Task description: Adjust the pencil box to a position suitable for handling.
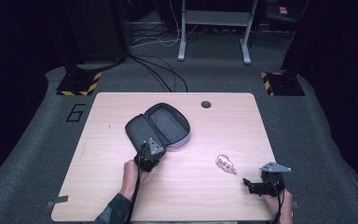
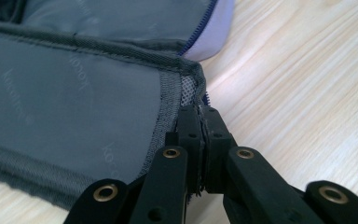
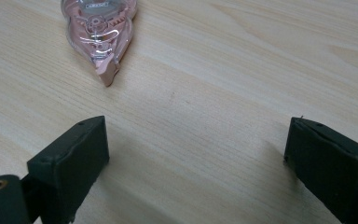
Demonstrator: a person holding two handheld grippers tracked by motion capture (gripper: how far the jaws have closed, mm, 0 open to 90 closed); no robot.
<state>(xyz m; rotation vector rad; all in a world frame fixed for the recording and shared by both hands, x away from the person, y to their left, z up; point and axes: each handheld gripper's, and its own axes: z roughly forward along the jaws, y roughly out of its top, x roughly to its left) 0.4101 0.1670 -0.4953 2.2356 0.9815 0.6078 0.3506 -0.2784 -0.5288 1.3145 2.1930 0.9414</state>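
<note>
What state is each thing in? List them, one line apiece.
Pencil case: unzipped, lying open flat on the table.
Left gripper: shut on the pencil case's edge.
Right gripper: open, holding nothing.
Correction tape: lying flat on the table, ahead of the right gripper, untouched.

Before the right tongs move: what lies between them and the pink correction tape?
Only bare tabletop lies between the open right tongs and the correction tape, in the right gripper view.

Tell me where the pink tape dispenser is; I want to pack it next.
In the high view the tape dispenser lies on the table, right of centre, between the open pouch and the right gripper, nearer the latter.
</note>
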